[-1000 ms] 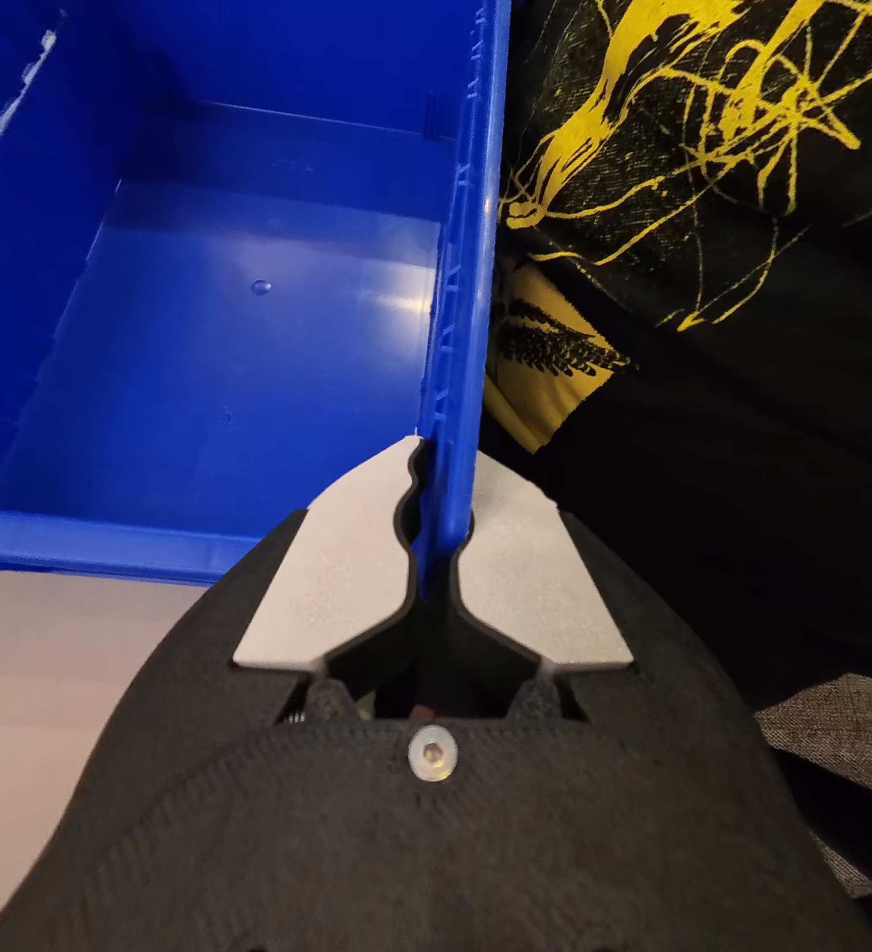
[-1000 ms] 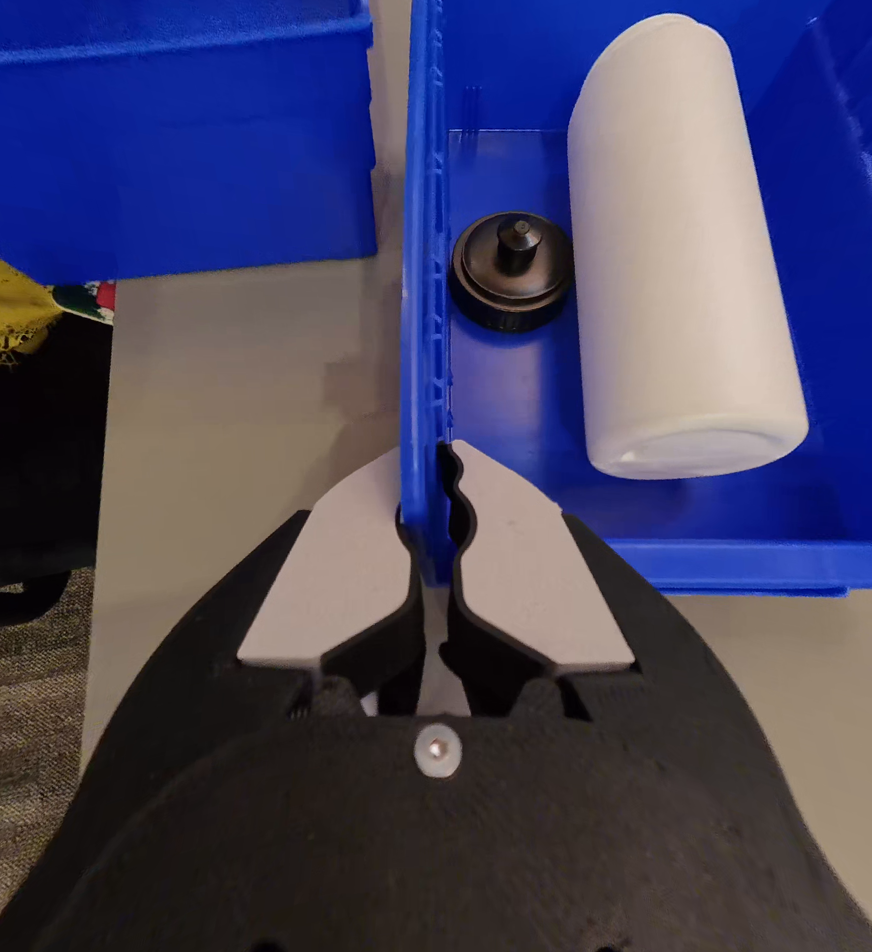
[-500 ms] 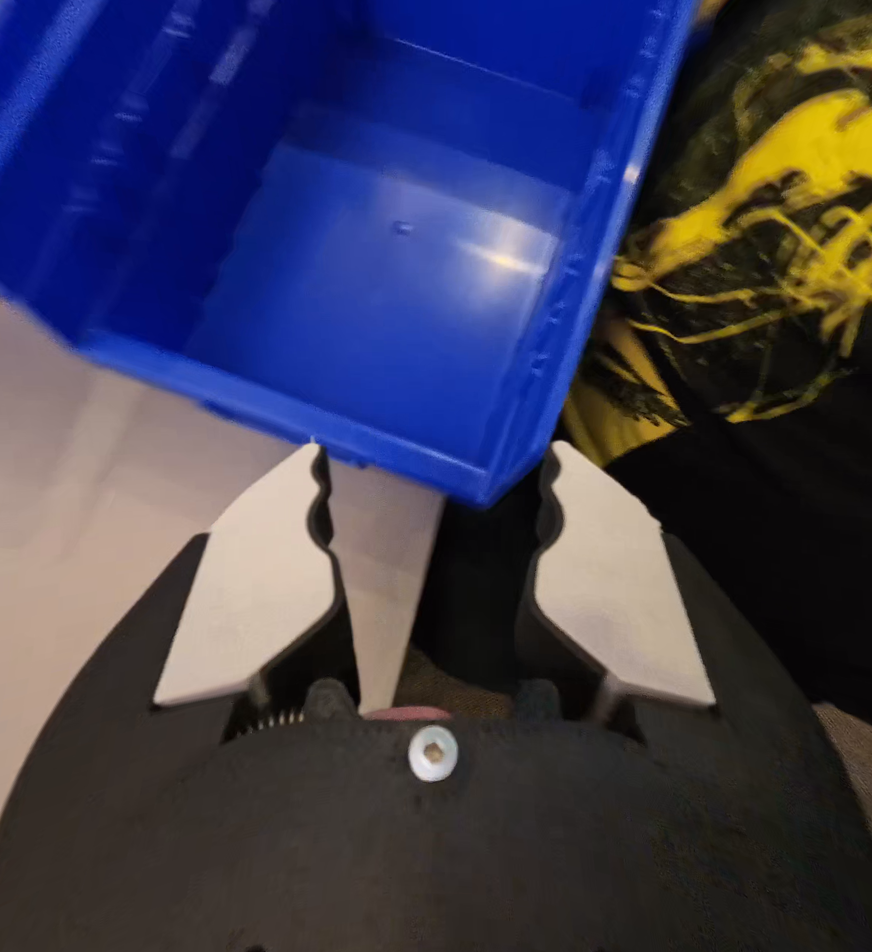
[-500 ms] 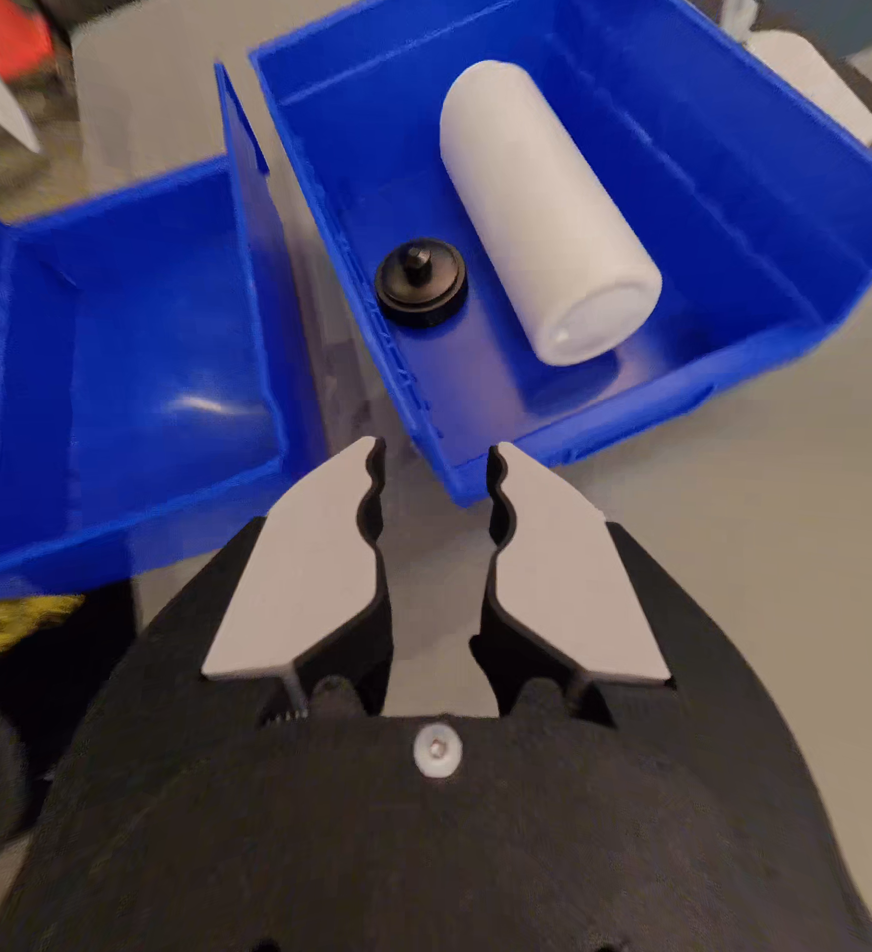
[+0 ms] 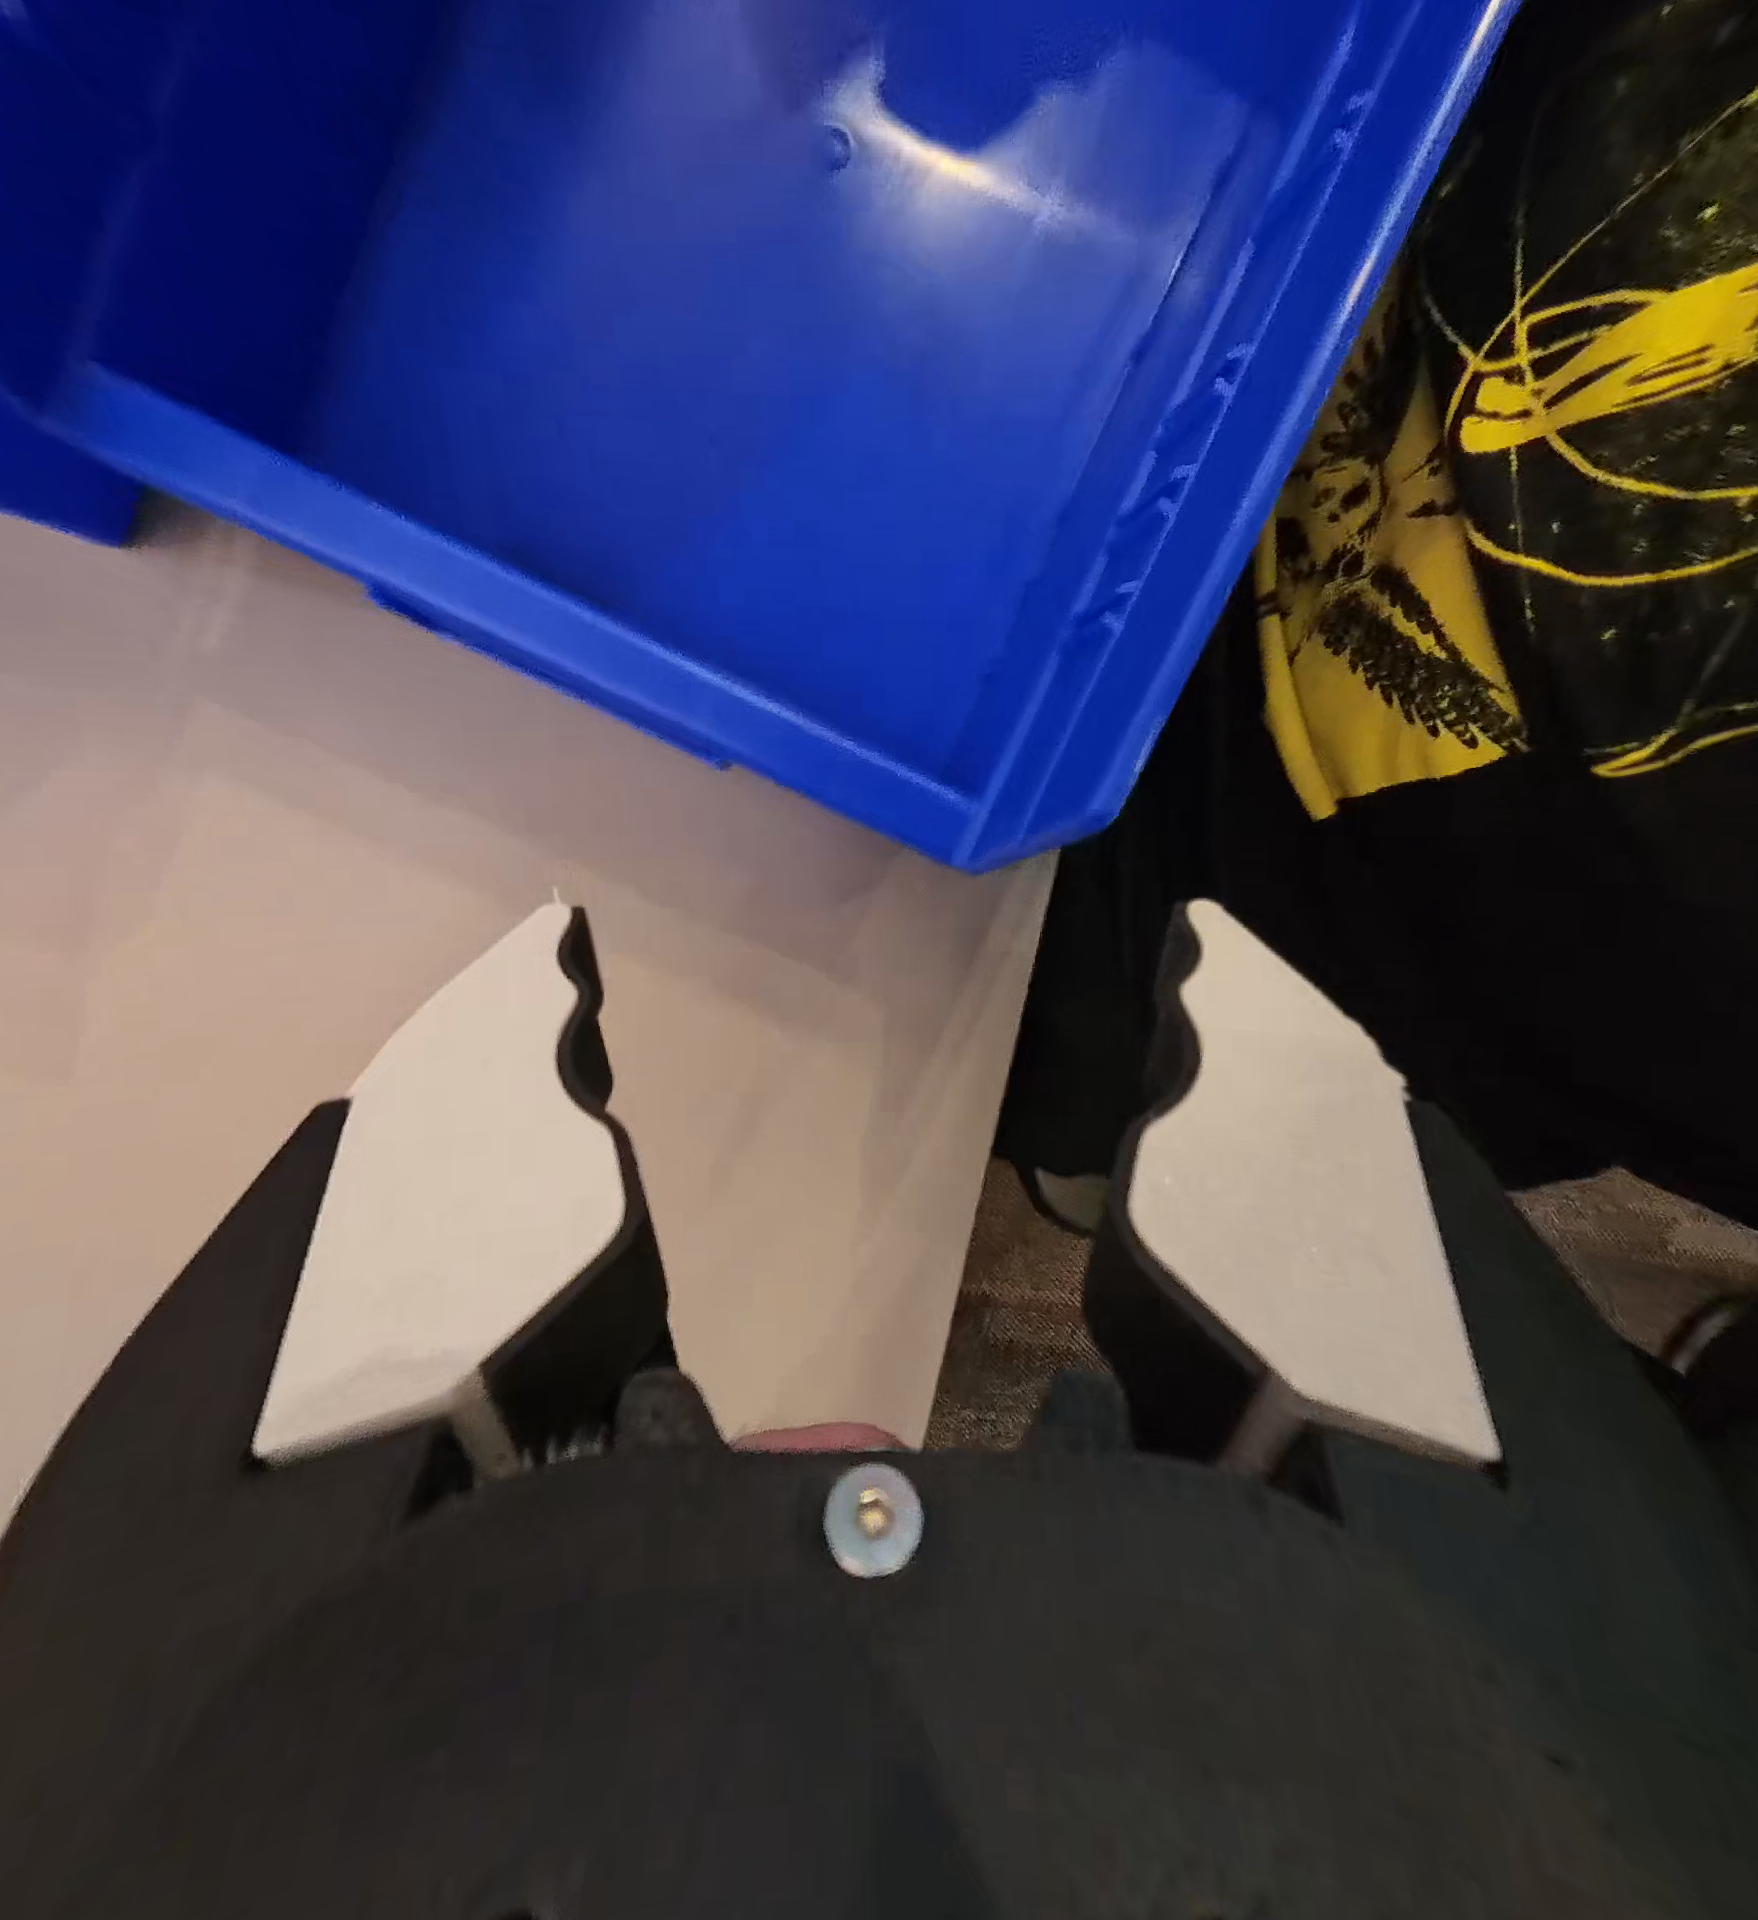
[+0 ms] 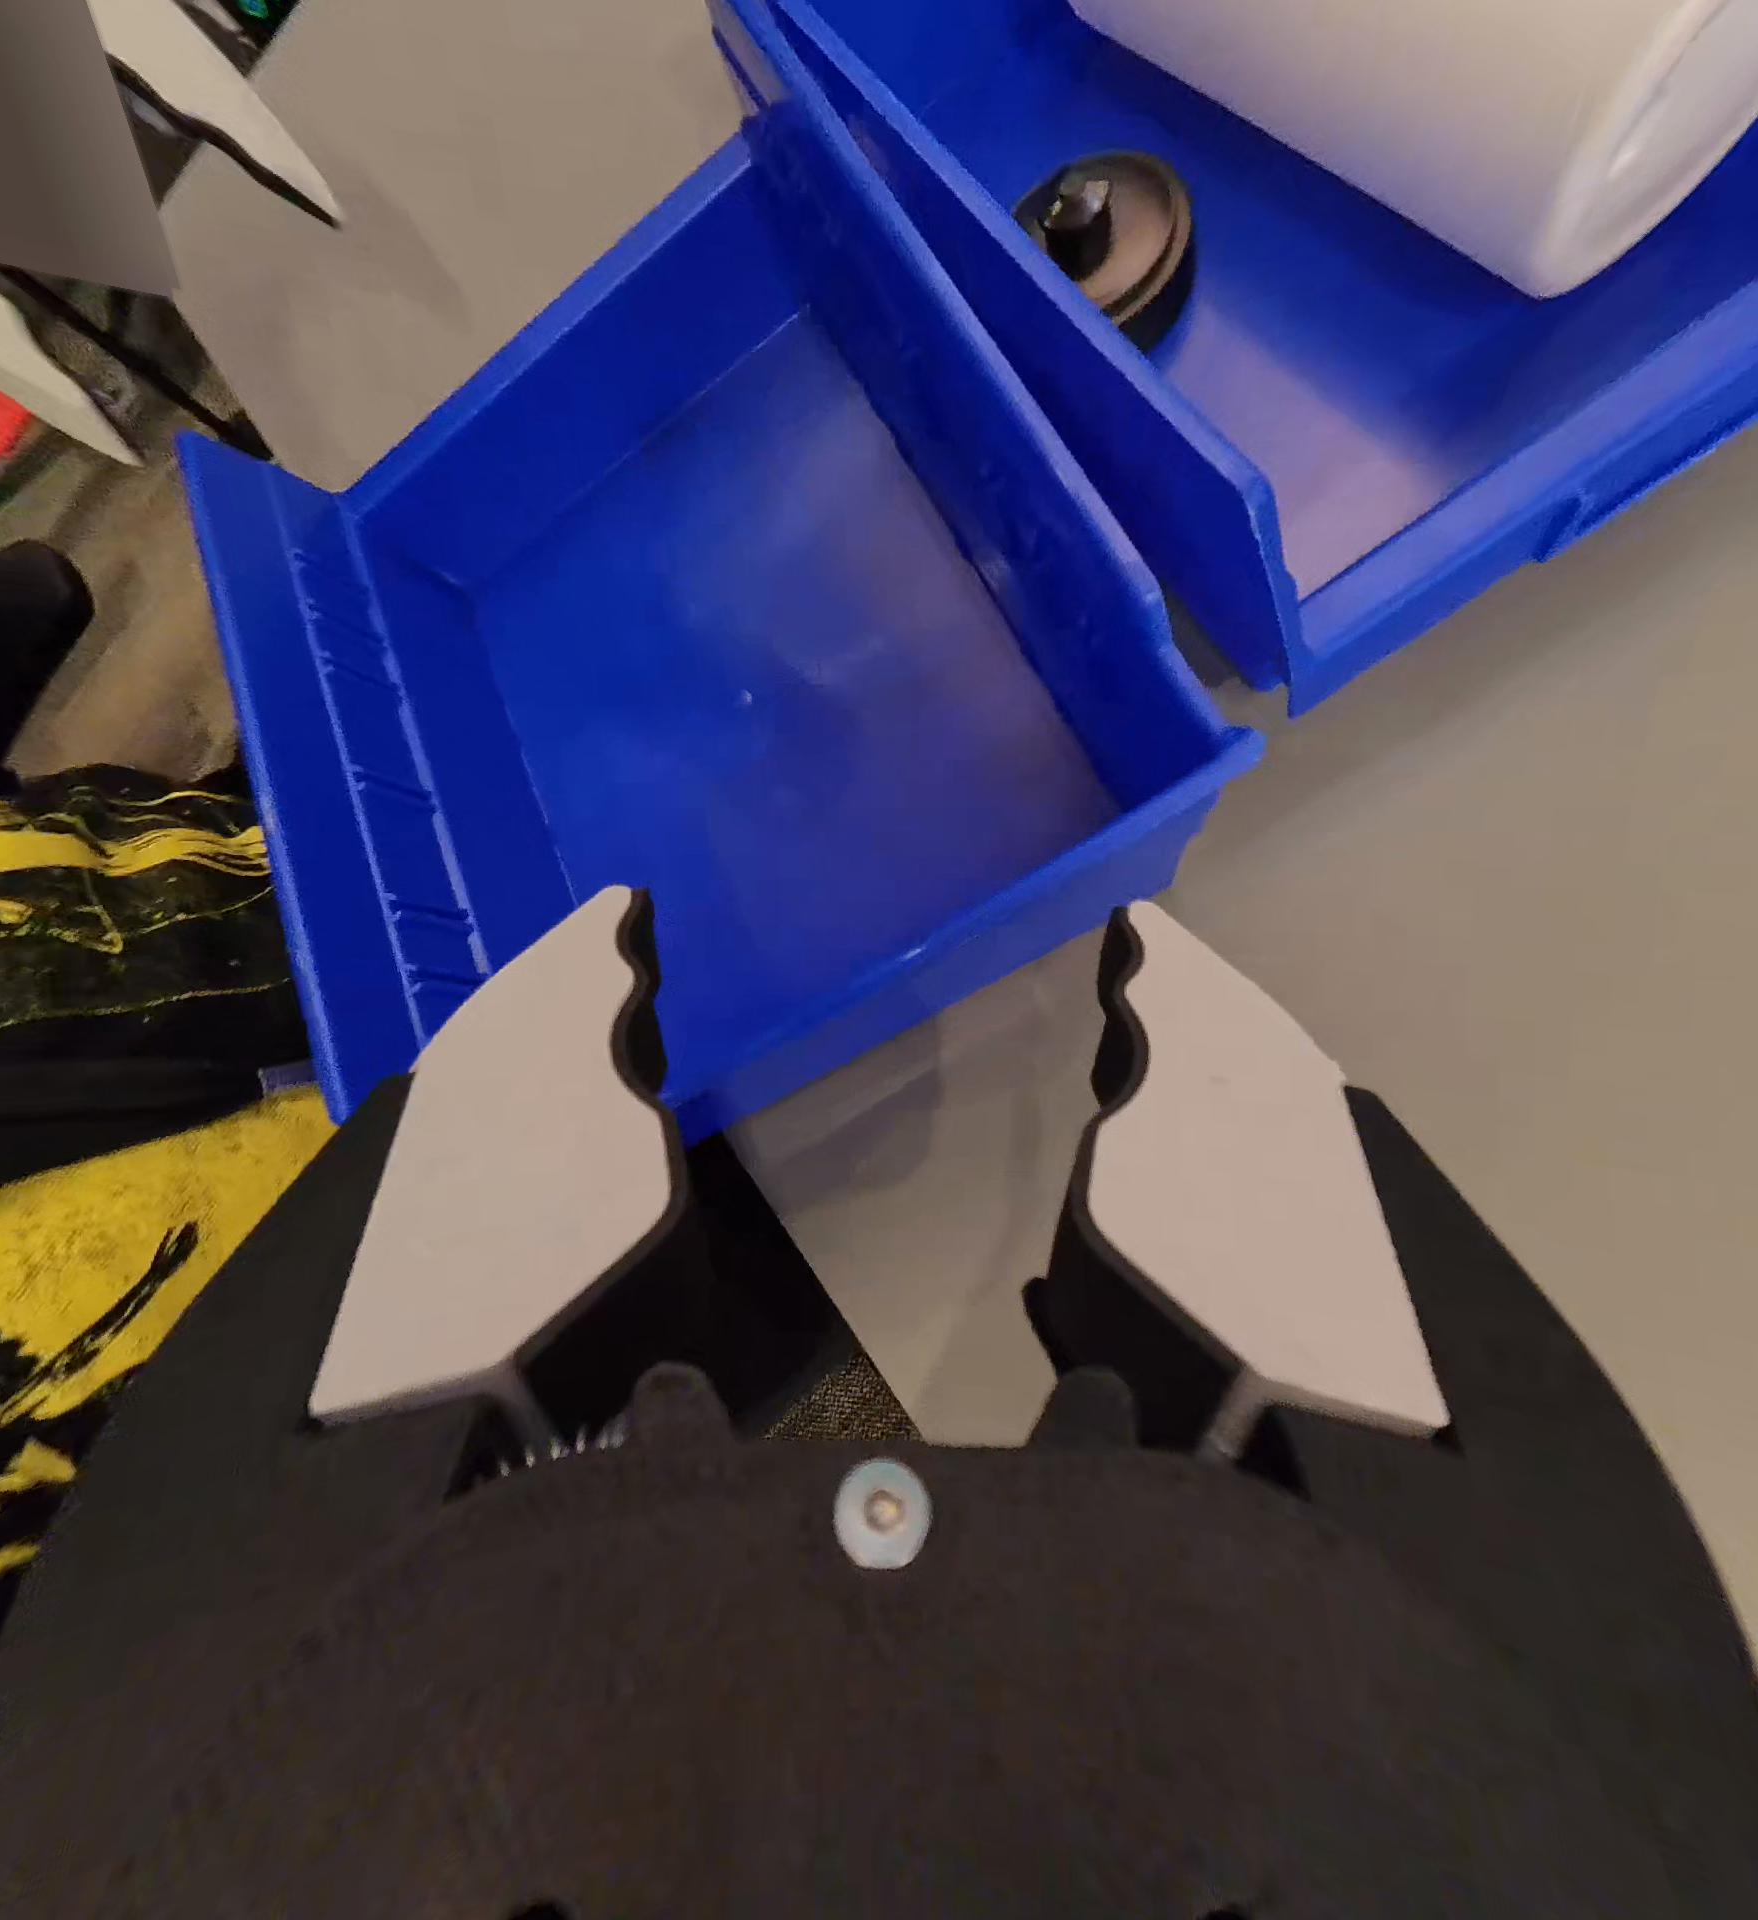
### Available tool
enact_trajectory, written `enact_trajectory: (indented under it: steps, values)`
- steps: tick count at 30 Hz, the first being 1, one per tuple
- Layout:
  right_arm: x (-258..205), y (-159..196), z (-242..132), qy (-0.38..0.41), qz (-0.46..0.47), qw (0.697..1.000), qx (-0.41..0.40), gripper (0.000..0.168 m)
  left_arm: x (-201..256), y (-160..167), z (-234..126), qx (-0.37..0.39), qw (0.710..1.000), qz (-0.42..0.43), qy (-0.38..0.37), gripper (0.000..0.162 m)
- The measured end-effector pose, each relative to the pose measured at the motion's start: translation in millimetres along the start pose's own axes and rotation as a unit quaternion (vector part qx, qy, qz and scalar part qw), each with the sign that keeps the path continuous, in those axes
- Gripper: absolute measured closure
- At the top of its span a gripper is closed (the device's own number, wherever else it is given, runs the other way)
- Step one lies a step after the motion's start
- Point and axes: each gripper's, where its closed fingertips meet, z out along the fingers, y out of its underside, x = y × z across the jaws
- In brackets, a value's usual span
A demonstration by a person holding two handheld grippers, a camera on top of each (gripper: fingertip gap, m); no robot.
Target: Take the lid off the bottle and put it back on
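Fingers of the right gripper [image 6: 875, 997] stood well apart with nothing between them, the left one over the near wall of an unfilled blue bin [image 6: 958, 966], the right one over bare grey table [image 6: 1477, 935]. That gripper was held above the table's near edge, tilted down and forward. Past its tips the unfilled bin sat turned at a slant, one corner pointing toward the right. Just beyond it, close alongside with only a thin gap at the corners, was a second blue bin [image 6: 1426, 582]. In that farther bin the black lid [image 6: 1114, 234] lay off the bottle, on the bin floor near the wall facing the first bin, its small knob showing. The white bottle [image 6: 1477, 114] lay on its side just beside the lid, its long axis running from near right to far left, its flat rounded end toward the gripper; the far end was cut off by the frame, so I could not tell where its mouth pointed.

The left gripper [image 5: 880, 935] was likewise spread wide and held nothing, hovering just short of a corner of the unfilled bin [image 5: 646, 665], its left finger over the table [image 5: 179, 883] and its right finger over a person's dark trousers [image 5: 1581, 987]. Beyond, beside the bin, was the person's black shirt with yellow print [image 5: 1633, 364].
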Motion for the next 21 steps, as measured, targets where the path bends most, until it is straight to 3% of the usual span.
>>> enact_trajectory:
  steps: [1, 4, 6, 10, 13, 17, 21]
  values:
    - [-1.9, 3.6, 5.1, 0.003, 0.003, 1.000, -0.010, 0.087, -9.8, -1.6, -11.2, 0.011, 1.000, -0.004, -0.017, 0.064]
    - [-0.5, 21.5, 20.5, 0.025, -0.002, 0.997, -0.072, 0.088, -60.1, -21.9, -50.6, 0.071, 0.991, -0.024, -0.110, 0.076]
    - [-4.5, 25.6, 29.1, 0.012, 0.003, 0.996, -0.092, 0.100, -105.9, -51.1, -68.8, 0.134, 0.972, -0.077, -0.176, 0.082]
    - [3.3, 27.4, 31.4, 0.024, 0.007, 0.993, -0.112, 0.123, -173.6, -93.4, -51.5, 0.157, 0.953, -0.134, -0.220, 0.080]
    - [3.9, 28.2, 30.7, 0.020, 0.009, 0.993, -0.119, 0.127, -217.4, -117.8, -29.0, 0.148, 0.948, -0.144, -0.243, 0.083]
    - [9.7, 30.1, 25.3, 0.026, 0.007, 0.991, -0.130, 0.134, -248.6, -103.3, 18.5, 0.037, 0.961, -0.181, -0.205, 0.080]
    - [27.7, 34.8, 10.9, 0.045, 0.005, 0.989, -0.144, 0.142, -245.6, -101.2, 24.5, 0.030, 0.966, -0.212, -0.143, 0.105]
